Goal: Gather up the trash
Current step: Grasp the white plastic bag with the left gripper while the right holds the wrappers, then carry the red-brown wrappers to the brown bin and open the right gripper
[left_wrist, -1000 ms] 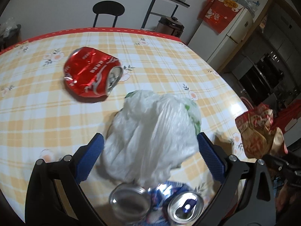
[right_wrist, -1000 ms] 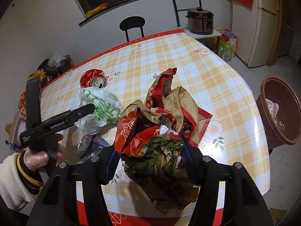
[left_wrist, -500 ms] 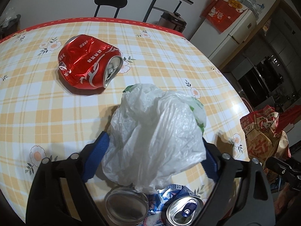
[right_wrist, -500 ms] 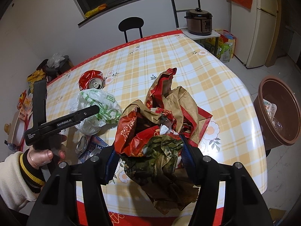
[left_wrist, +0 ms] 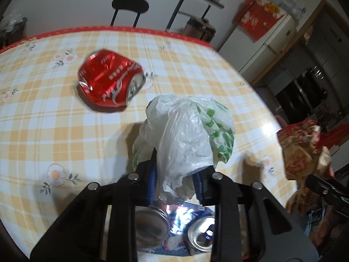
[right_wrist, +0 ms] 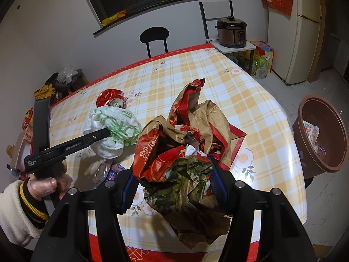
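Note:
My left gripper (left_wrist: pixel 175 181) is shut on a crumpled white plastic bag with green print (left_wrist: pixel 187 137), held just above the checked table; it also shows in the right wrist view (right_wrist: pixel 113 128). My right gripper (right_wrist: pixel 172 181) is shut on a wad of red and brown paper bags (right_wrist: pixel 187 144), held over the table's near edge; the wad shows at the right of the left wrist view (left_wrist: pixel 305 150). A crushed red can (left_wrist: pixel 109 85) lies on the table beyond the bag. Two crushed silver-blue cans (left_wrist: pixel 174 222) lie below the left gripper.
A brown trash bin (right_wrist: pixel 320 135) with some litter stands on the floor to the right of the table (right_wrist: pixel 250 100). A black chair (right_wrist: pixel 154 37) stands at the far side. A rice cooker (right_wrist: pixel 232 31) sits on a stand beside a fridge (right_wrist: pixel 305 28).
My left gripper has closed its jaws on the white plastic bag and lifted it slightly. The right gripper keeps holding the paper wad, nearly still.

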Demonstrator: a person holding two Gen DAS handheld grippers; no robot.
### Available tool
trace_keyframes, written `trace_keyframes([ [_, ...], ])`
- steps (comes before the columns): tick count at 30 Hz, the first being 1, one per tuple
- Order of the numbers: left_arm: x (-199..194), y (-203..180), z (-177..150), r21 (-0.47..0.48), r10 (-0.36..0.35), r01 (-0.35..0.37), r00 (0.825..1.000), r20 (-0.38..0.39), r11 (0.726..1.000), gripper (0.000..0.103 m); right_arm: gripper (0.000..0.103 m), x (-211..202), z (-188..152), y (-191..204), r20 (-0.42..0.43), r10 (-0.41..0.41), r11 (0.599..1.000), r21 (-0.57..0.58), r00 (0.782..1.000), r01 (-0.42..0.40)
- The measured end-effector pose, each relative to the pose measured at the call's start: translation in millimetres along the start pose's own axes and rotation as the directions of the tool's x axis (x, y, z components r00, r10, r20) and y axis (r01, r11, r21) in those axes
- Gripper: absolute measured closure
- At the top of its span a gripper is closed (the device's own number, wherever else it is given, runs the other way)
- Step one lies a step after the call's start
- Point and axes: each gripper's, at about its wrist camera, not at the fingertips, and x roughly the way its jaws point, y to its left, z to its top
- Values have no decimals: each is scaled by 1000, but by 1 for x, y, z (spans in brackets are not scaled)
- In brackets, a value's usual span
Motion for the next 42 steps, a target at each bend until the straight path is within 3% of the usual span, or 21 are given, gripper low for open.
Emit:
trace_keyframes([
  [10,-92,18,-1,-105,41,-24,986,161,994,75,44,-12,17,16,56,53,998,-32,997,-51],
  [22,-176,32,-9,-190,161,-109,946,282,976,74,44,-24,35,-10,101,84,996,-17,991,-83],
  [30,-183,-2,-5,-192,173,-115,931,320,975,74,43,-36,37,-66,120,58,997,35,991,-62],
  [42,-156,-60,2,-172,172,-123,936,308,977,74,43,-53,43,-198,139,-84,987,149,987,63],
])
